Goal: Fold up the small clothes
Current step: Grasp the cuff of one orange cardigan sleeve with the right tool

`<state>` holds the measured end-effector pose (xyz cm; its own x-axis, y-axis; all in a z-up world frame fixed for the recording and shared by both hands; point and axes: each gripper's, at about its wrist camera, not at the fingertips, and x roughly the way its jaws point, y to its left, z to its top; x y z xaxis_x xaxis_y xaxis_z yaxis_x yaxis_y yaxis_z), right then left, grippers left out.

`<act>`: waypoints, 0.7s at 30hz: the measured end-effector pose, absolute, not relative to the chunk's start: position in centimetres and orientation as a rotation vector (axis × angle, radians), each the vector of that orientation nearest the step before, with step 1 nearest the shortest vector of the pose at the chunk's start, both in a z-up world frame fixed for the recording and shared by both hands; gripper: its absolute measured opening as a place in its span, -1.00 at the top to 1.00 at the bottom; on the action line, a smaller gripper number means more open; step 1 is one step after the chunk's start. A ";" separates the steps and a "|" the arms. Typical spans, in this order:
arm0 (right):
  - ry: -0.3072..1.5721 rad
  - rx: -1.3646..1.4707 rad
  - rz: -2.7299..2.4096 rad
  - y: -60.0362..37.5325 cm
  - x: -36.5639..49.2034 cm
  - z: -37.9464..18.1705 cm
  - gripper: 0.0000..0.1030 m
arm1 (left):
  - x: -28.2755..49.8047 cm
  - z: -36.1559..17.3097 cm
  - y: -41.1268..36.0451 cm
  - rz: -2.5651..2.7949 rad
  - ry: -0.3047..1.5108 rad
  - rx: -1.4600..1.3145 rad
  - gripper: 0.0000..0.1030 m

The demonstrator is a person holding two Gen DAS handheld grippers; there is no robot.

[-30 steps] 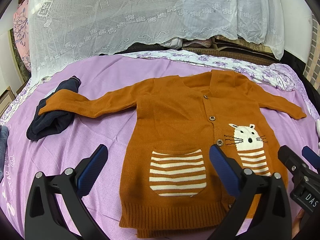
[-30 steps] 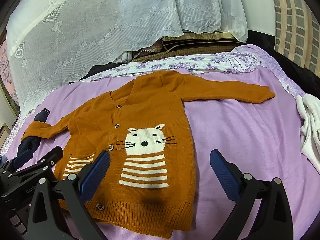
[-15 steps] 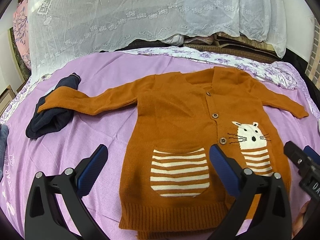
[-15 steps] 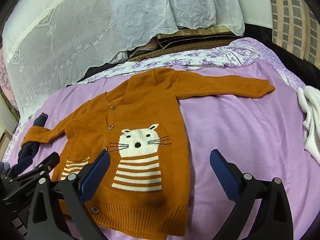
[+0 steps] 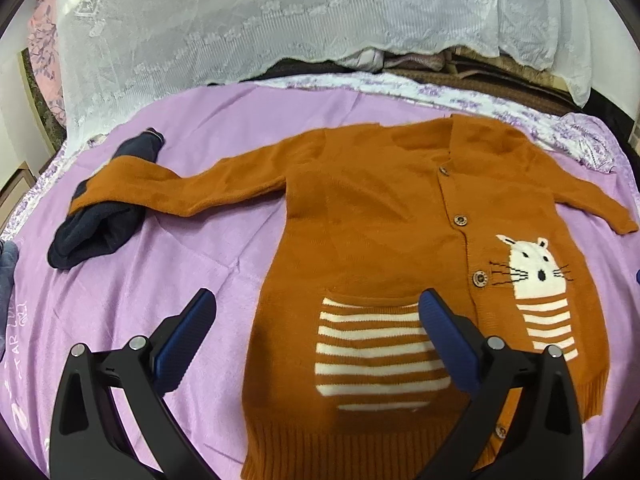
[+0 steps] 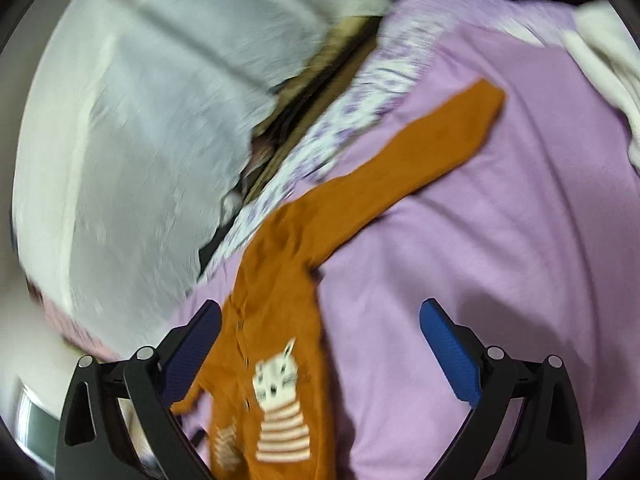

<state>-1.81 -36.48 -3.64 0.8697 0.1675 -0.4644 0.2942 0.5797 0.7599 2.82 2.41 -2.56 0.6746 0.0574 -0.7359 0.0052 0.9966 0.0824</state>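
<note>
A small orange knitted cardigan with a white cat and a striped pocket lies flat, front up, on the purple bedsheet. Both sleeves are spread out. Its left sleeve end rests on a dark navy garment. My left gripper hovers open above the cardigan's lower left edge, holding nothing. In the blurred, tilted right wrist view the cardigan runs diagonally, its right sleeve stretched away. My right gripper is open and empty above the cardigan's right side and the sheet.
White lace-covered bedding is piled along the far side of the bed. A white garment lies at the right edge of the sheet. A blue-grey cloth shows at the far left.
The right gripper has swung and rolled sharply, so its view is now tilted and blurred. It has left the left wrist view. The left gripper drifted slightly left; the cardigan has not moved.
</note>
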 end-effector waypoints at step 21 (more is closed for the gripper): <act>0.531 1.179 -0.278 -49.1 6.7 -8.3 -0.11 | 16.0 0.8 -11.6 -0.116 0.872 0.195 -0.92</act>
<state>6.68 -49.13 -8.30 0.8450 0.0664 -0.5307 0.4739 0.3671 0.8004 15.96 -11.60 0.78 0.6384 -0.0216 -0.7694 0.1803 0.9760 0.1221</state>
